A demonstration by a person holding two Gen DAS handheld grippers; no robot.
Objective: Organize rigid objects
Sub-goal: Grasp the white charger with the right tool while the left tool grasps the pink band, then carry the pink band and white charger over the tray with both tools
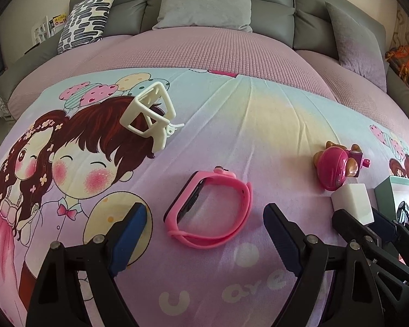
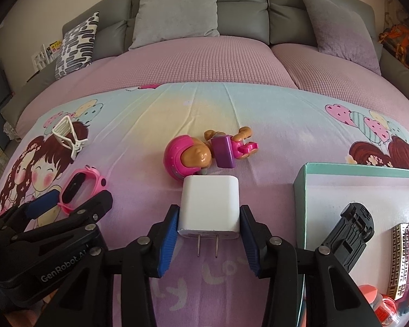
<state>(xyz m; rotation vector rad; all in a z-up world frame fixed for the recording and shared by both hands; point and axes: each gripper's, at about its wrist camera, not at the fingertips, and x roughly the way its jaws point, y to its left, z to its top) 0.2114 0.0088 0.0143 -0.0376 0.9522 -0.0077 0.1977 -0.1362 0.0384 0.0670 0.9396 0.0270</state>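
Partly done: box (image 2: 302,190) holds several items; right gripper (image 2: 209,218) clamping white charger (image 2: 210,204); left gripper (image 1: 204,229) spread wide around pink watch (image 1: 210,209); toy (image 2: 204,154), clip (image 1: 150,111) left on bed.

grey sofa (image 2: 242,19), patterned cushion (image 1: 87,19), cartoon blanket (image 1: 245,125)

The left gripper (image 1: 204,234) stands wide open around a pink rubber-strapped watch (image 1: 208,209); nearby beyond lies a cream plastic hair claw (image 1: 150,114).
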